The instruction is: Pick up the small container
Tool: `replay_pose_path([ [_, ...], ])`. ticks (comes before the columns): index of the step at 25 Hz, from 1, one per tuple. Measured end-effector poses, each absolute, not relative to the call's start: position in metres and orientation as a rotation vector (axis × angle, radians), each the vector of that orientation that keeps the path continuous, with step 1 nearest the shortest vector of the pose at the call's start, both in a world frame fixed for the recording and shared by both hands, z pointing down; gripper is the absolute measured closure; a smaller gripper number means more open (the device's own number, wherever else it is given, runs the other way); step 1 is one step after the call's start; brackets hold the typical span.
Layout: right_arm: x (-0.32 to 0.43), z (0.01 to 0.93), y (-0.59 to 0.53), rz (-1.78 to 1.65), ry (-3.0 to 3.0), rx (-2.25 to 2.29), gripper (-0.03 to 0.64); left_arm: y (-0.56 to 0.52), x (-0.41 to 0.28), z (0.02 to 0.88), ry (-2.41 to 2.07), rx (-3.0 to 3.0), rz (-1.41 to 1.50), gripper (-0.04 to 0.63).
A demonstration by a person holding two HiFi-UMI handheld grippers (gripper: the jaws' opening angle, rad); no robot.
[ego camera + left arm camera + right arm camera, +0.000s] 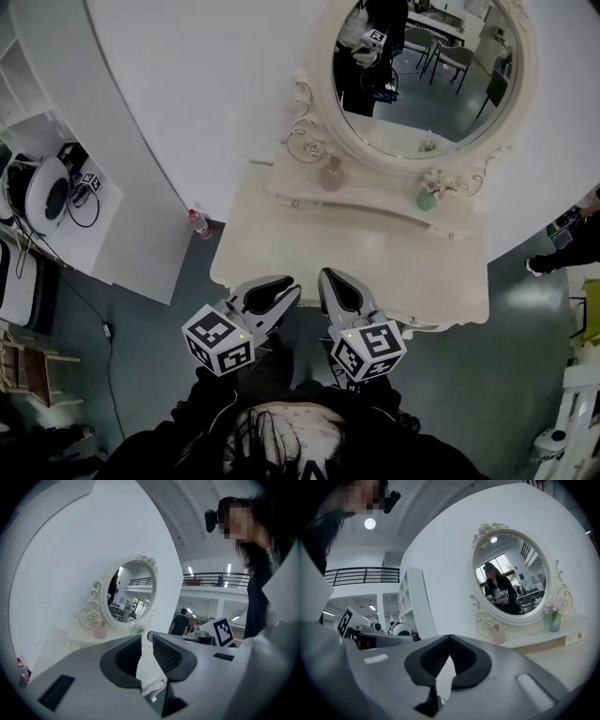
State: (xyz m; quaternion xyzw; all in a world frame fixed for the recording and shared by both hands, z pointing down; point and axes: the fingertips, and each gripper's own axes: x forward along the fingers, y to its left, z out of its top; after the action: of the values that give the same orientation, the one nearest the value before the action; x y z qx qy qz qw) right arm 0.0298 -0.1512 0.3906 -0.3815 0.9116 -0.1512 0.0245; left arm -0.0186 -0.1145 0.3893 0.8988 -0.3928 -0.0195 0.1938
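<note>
While I hover them at the bench's (375, 255) front edge, left claw (291, 289) and right claw (326, 275) are each pressed together (nothing pinched in either). Small pink container (332, 174) stands at 12 o'clock on the shelf (370, 195) under the mirror (422, 89), well apart from both.

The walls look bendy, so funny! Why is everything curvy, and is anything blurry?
Head view: the wide lens bows the wall, table sharp. Left gripper view: dark rounded corners, the mirror small but clear. Right gripper view: the ceiling lamp glares white.
</note>
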Motion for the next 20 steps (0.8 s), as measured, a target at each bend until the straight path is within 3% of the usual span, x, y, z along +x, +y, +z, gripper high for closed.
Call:
replay_pose_path([
  [20,-0.05,0.4,-0.218,-0.445,2.771,-1.409,0.607,-0.193,-0.1,0.404,-0.891,2.584,-0.022,0.523],
])
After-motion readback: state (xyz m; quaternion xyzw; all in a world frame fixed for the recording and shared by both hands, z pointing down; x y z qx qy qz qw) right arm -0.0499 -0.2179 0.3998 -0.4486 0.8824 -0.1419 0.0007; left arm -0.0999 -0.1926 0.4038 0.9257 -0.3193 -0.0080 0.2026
